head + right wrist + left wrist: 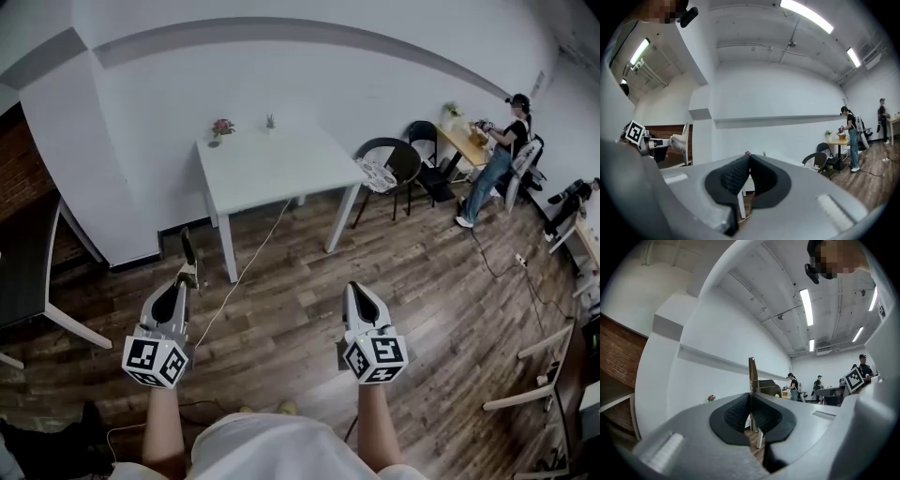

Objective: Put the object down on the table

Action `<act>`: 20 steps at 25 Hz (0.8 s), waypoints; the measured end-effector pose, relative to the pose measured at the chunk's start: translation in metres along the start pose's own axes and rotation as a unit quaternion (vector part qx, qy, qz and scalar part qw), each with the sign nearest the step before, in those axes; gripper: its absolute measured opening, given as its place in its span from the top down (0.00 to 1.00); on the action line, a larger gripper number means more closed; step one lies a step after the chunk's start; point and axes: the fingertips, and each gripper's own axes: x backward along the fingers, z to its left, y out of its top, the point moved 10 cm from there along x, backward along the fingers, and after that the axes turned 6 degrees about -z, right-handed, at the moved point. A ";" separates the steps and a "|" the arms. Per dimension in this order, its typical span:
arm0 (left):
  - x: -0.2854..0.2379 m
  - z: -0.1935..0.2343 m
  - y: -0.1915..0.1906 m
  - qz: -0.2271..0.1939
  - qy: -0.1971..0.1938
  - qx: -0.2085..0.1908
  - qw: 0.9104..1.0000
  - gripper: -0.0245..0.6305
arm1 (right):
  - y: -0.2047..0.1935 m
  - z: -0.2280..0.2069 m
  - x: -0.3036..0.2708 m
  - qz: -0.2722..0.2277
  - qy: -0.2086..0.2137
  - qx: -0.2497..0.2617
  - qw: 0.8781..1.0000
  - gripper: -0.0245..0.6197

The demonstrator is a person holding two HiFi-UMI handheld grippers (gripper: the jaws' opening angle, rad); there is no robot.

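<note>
**Tool clamped in left gripper, short of the table**

Left gripper is clamped on a thin flat tool that sticks up over the floor. Right gripper has its jaws together, nothing between them. Free floor runs ahead to the table's near edge, crossed by a cable. Chairs and a person are far right. Left gripper view shows the tool edge-on; right gripper view shows its pale broad face.

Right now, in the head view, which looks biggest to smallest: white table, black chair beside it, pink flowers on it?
Largest: white table
Then: black chair
Smallest: pink flowers
All similarly far, so ranking holds.
</note>
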 end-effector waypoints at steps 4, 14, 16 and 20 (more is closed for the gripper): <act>0.001 -0.001 -0.002 0.006 0.000 0.004 1.000 0.94 | 0.000 0.003 0.000 0.003 0.001 -0.001 1.000 0.96; 0.002 -0.017 -0.010 0.014 -0.001 0.004 1.000 0.94 | -0.011 -0.006 0.009 0.012 0.005 -0.005 1.000 0.96; 0.000 -0.018 -0.013 0.016 0.000 0.004 1.000 0.94 | -0.014 -0.008 0.007 0.014 0.005 -0.006 1.000 0.96; -0.005 -0.024 -0.015 0.017 0.001 0.002 1.000 0.94 | -0.015 -0.015 0.006 0.014 0.011 -0.002 1.000 0.96</act>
